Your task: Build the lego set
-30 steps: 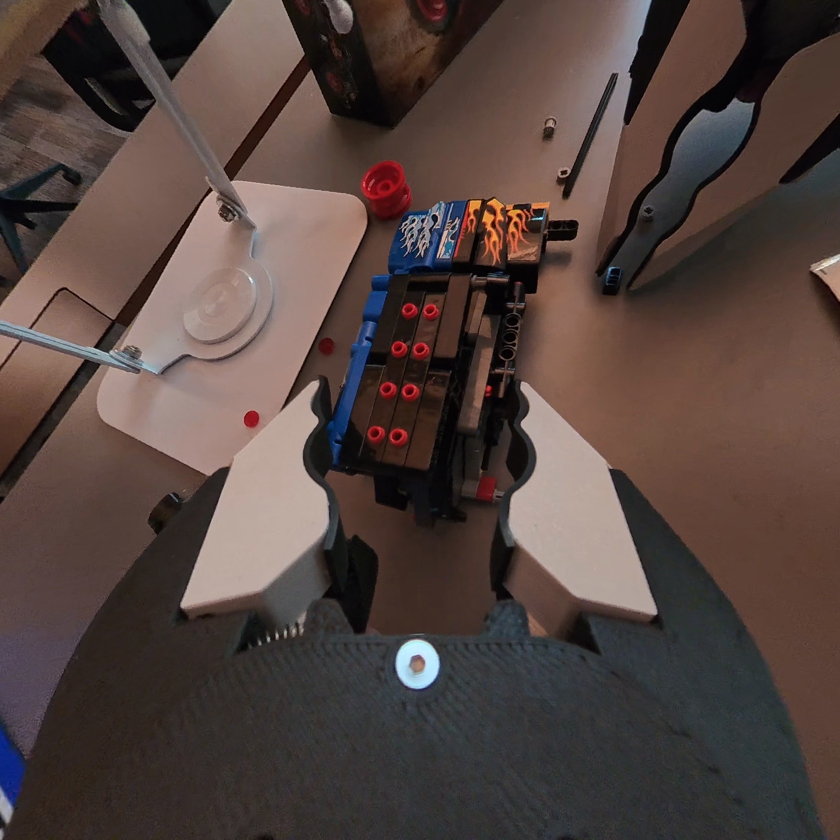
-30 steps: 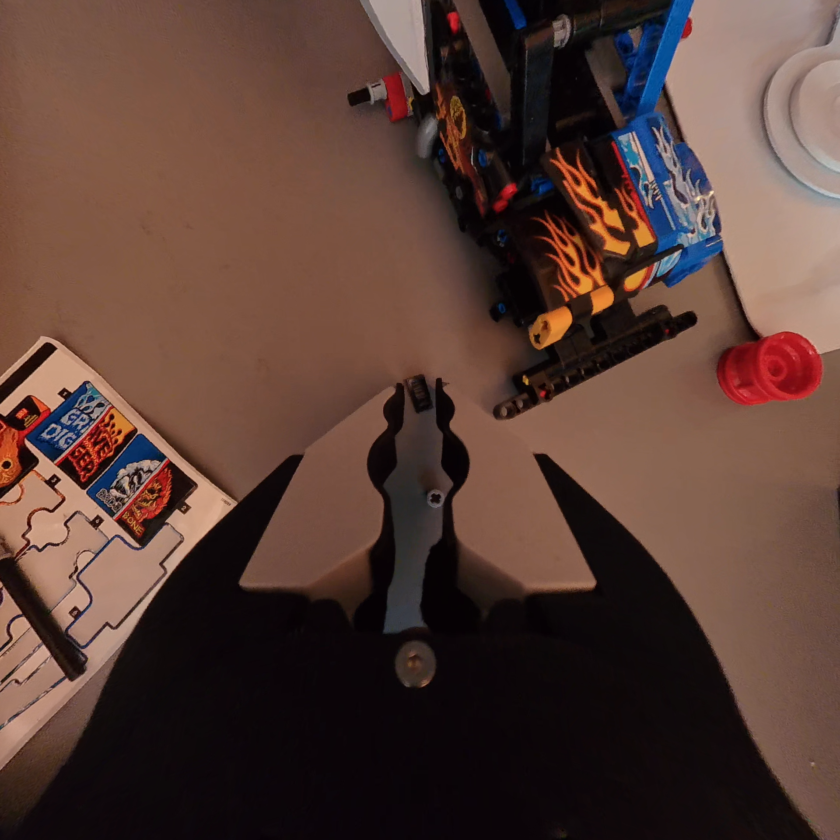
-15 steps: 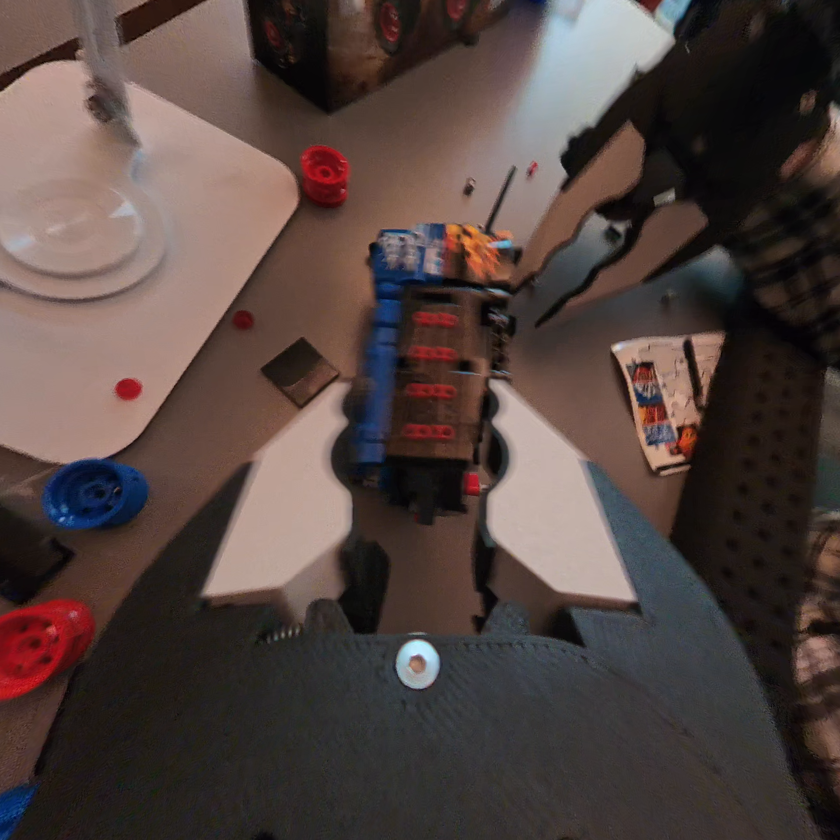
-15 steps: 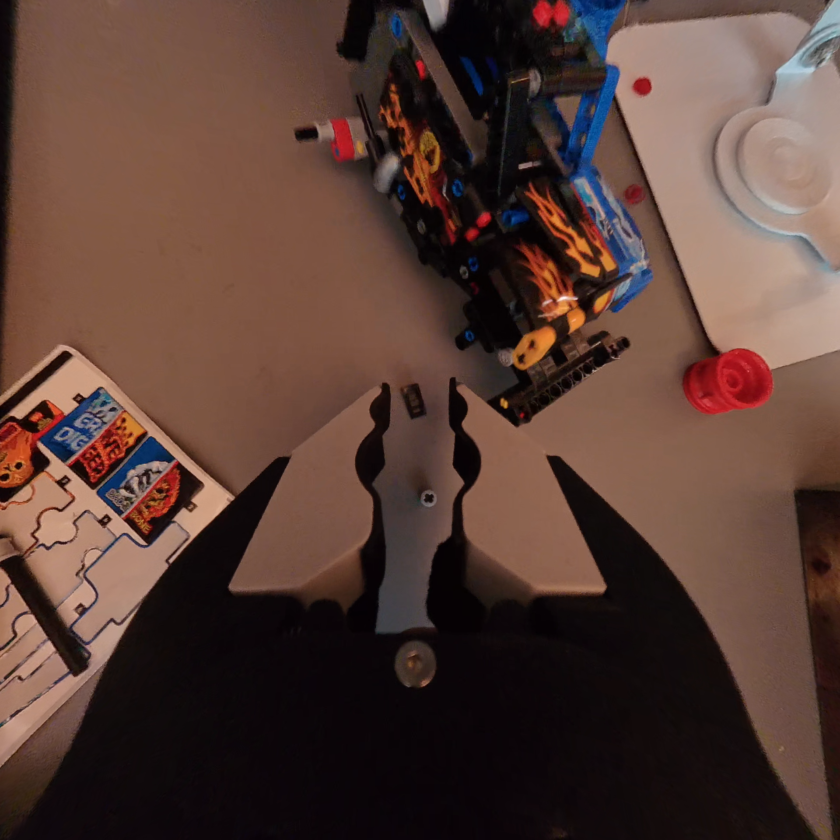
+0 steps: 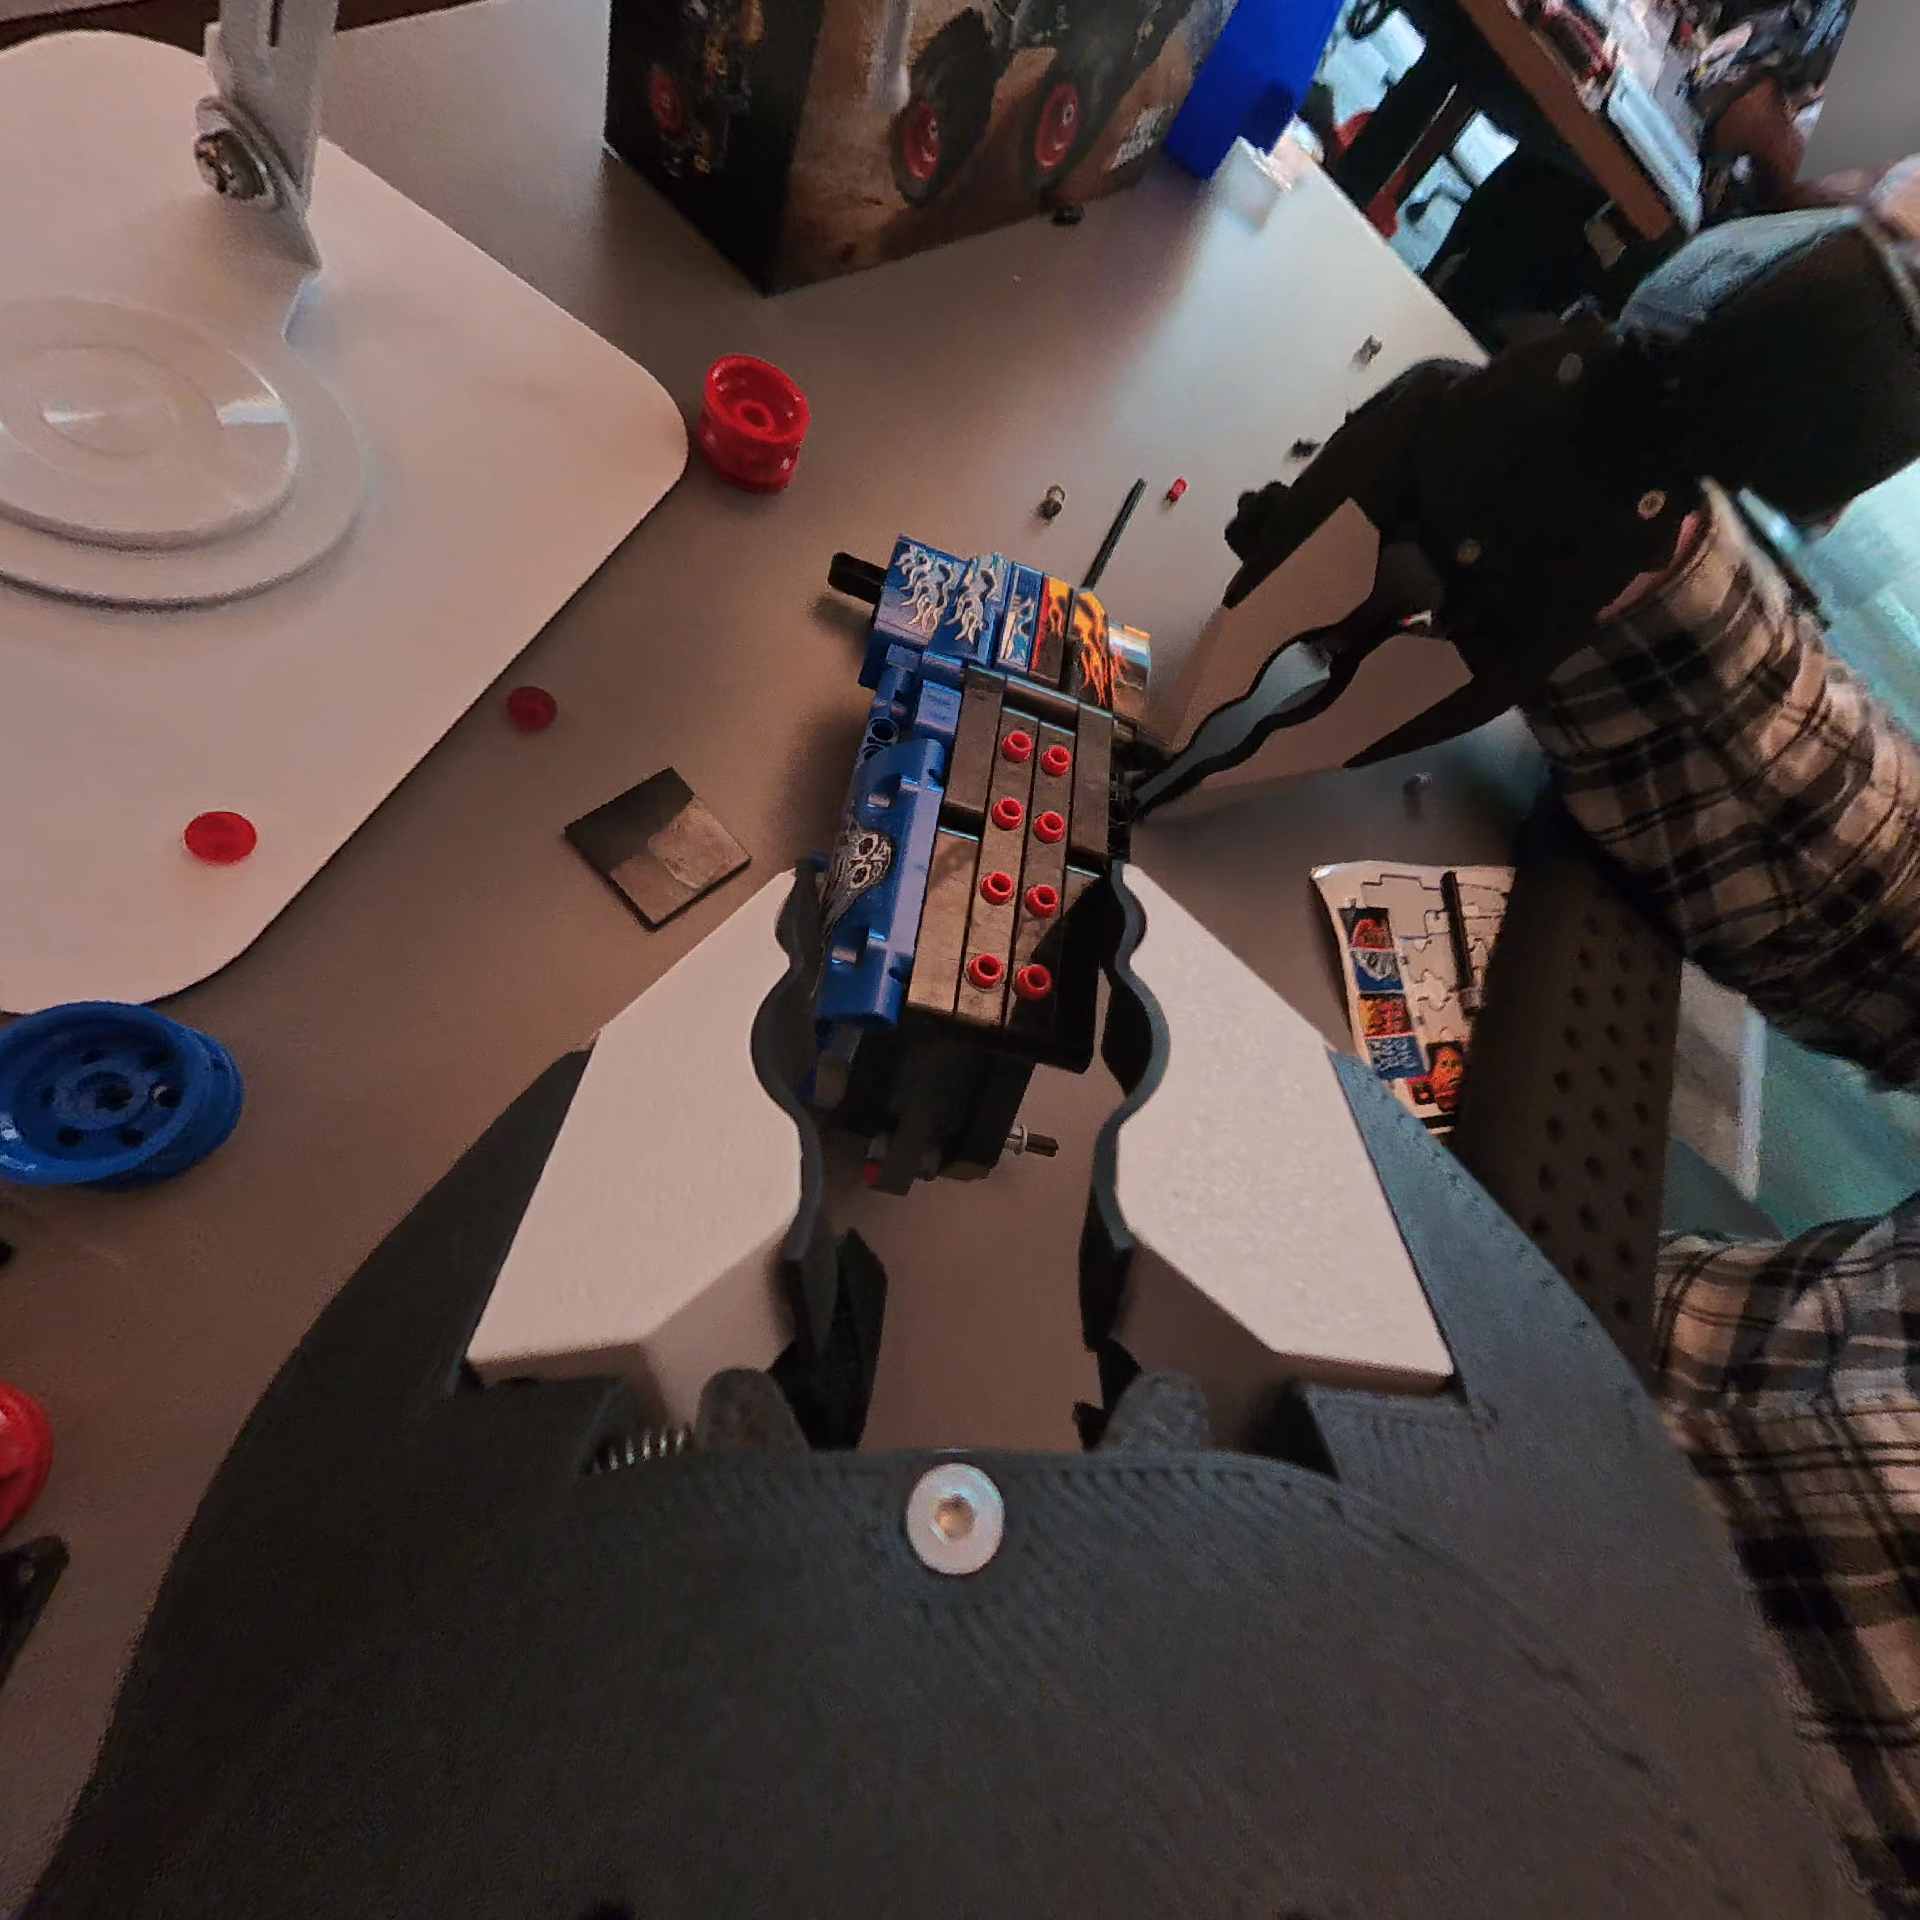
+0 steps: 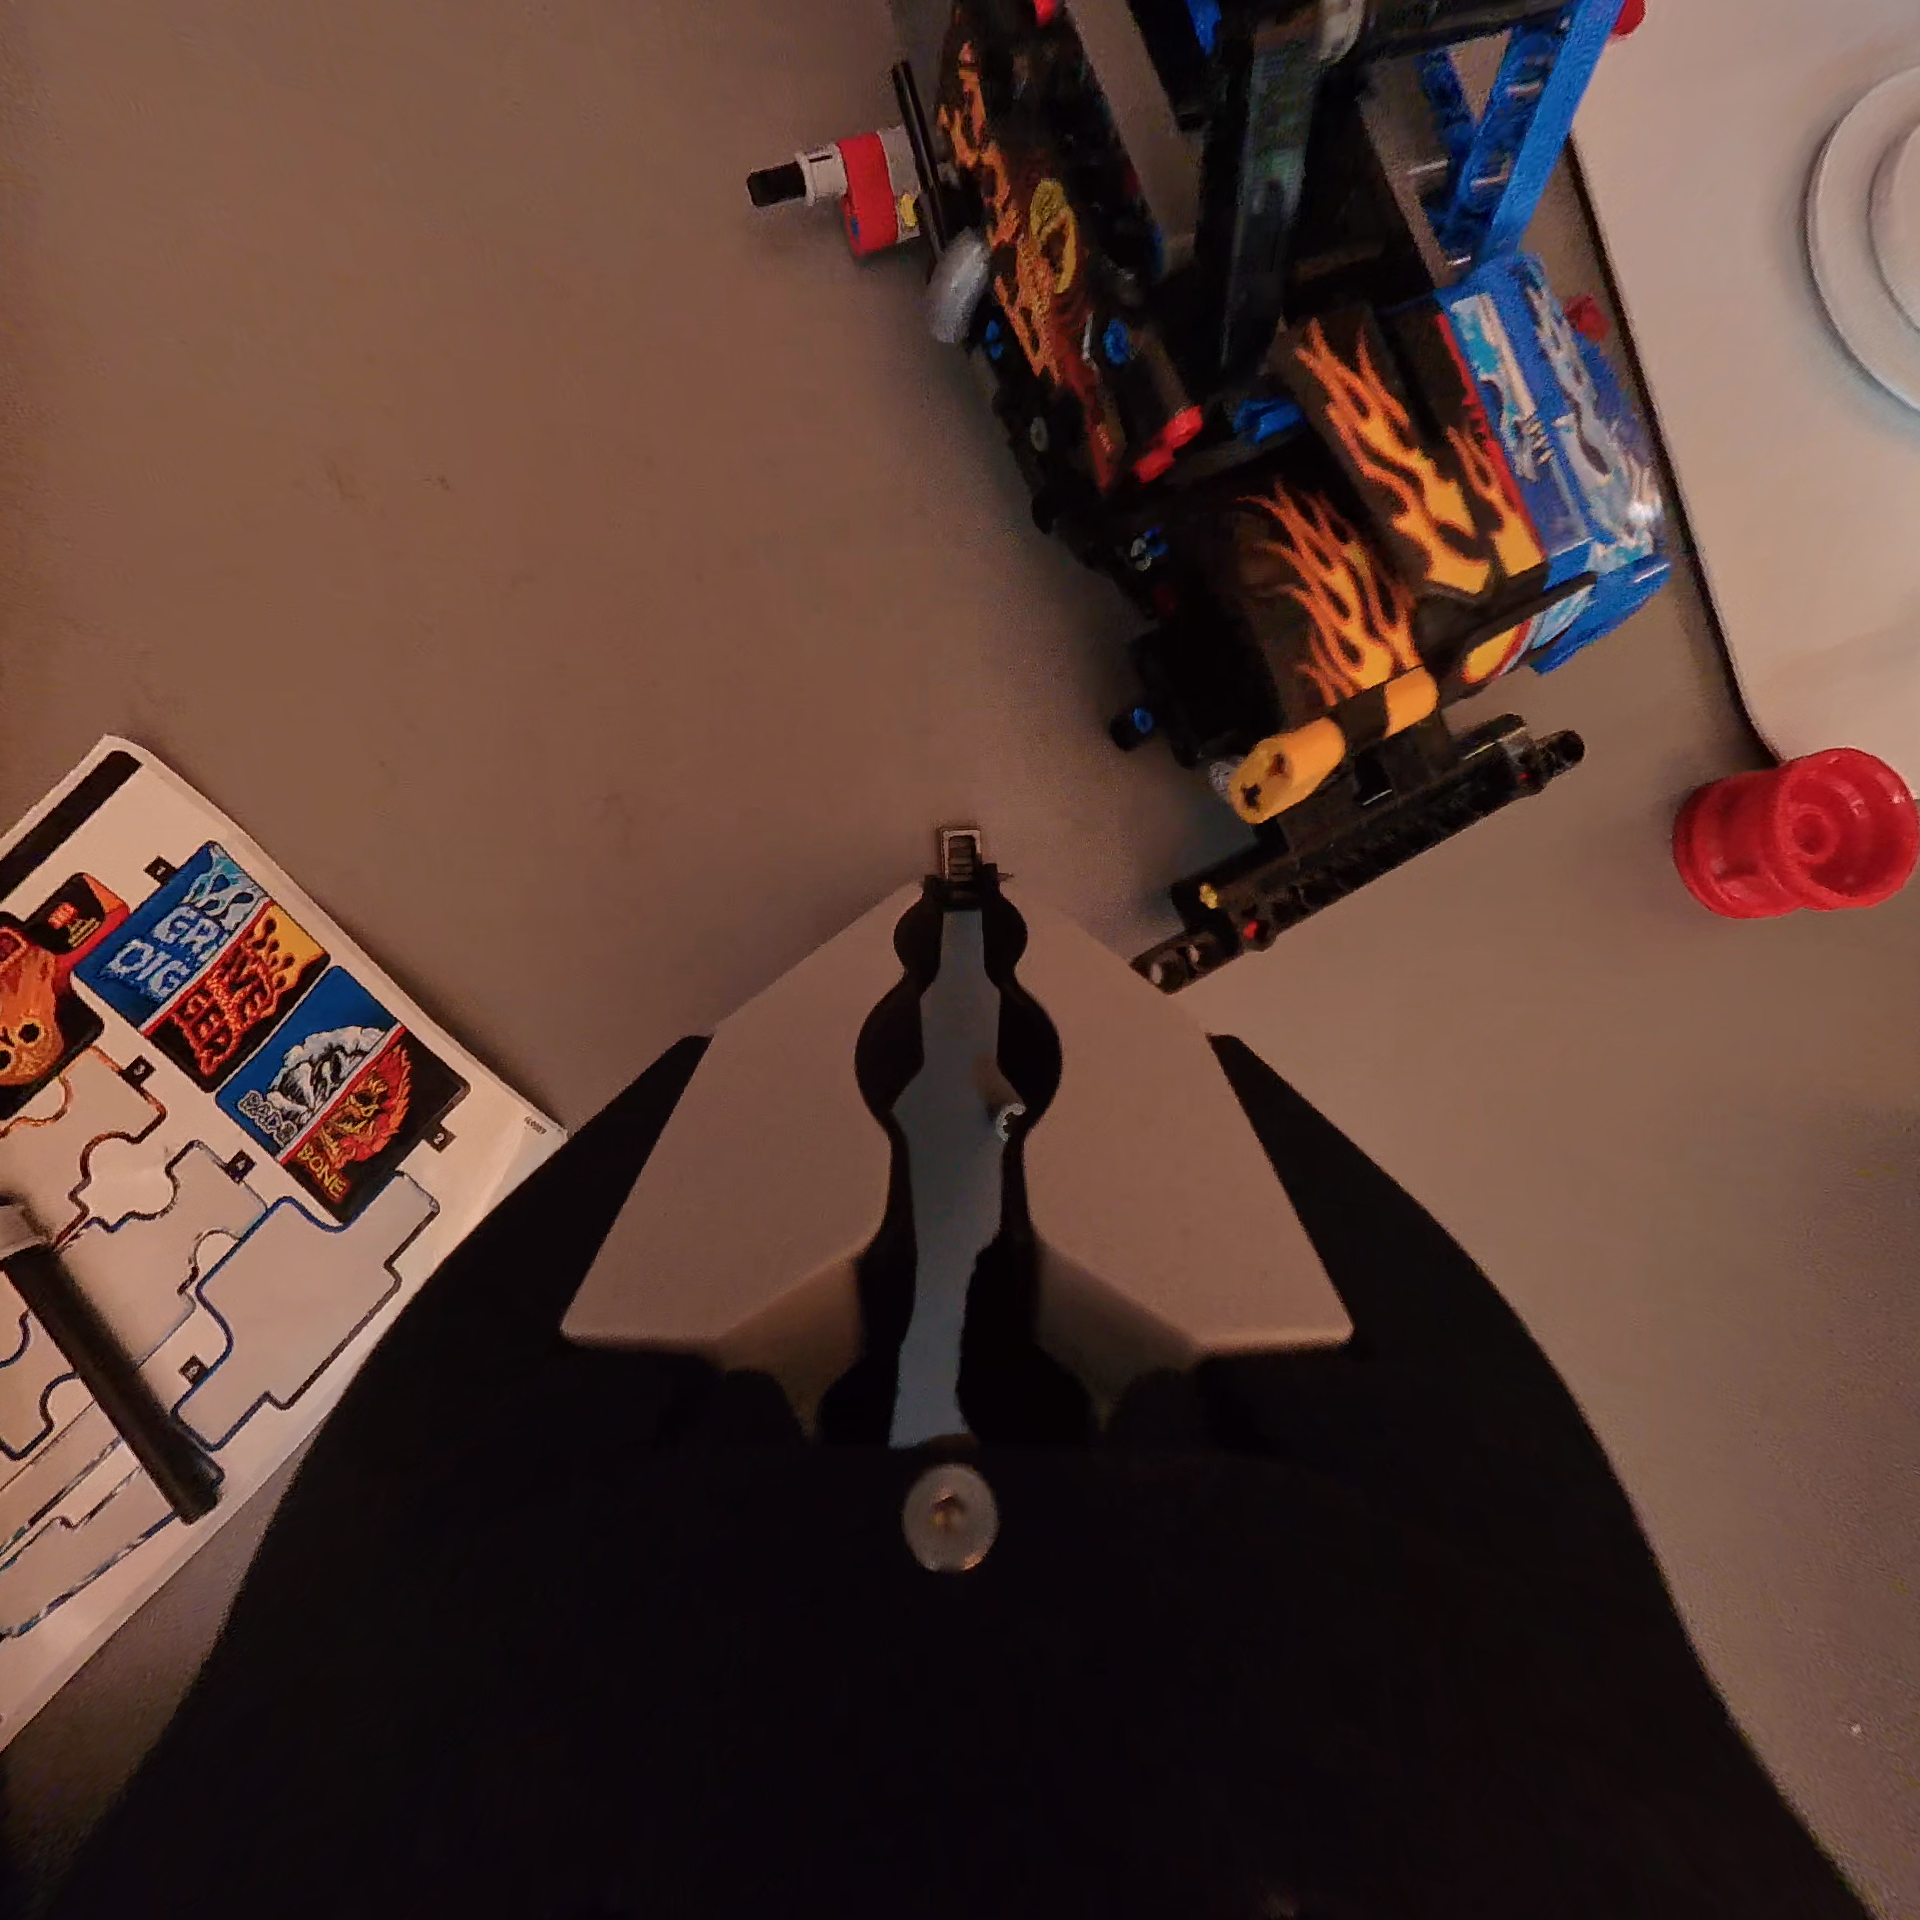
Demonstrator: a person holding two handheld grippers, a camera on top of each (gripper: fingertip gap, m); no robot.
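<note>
The lego truck model [image 5: 987, 831], blue and black with red pins and flame stickers, lies on the grey table [image 5: 935, 343]. My left gripper [image 5: 956, 904] has its fingers against both long sides of the model's near end, shut on it. The model also shows in the right wrist view [image 6: 1351, 468]. My right gripper [image 6: 961, 891] is shut on a small black piece [image 6: 959, 854] at its tips, just short of the model's front beam [image 6: 1351, 852]. In the left wrist view the right gripper [image 5: 1195, 769] points at the model's right side.
A white stand base [image 5: 312, 623] lies at the left, with a red wheel hub [image 5: 751, 421] beside it and a blue hub [image 5: 104, 1091] nearer. A black tile [image 5: 657, 844], a sticker sheet [image 6: 208, 1091] and the set's box [image 5: 883, 125] are around. A plaid sleeve [image 5: 1714, 790] is at the right. The left gripper's tips are roughly 15 cm from the right gripper's. My right tips are about 25 cm from the blue hub [image 5: 104, 1091], my left tips only 12 cm.
My left fingers have closed in from a wider stance onto the model. My right gripper opened around the small black piece half a second ago and is now shut on it, nearer the model.
</note>
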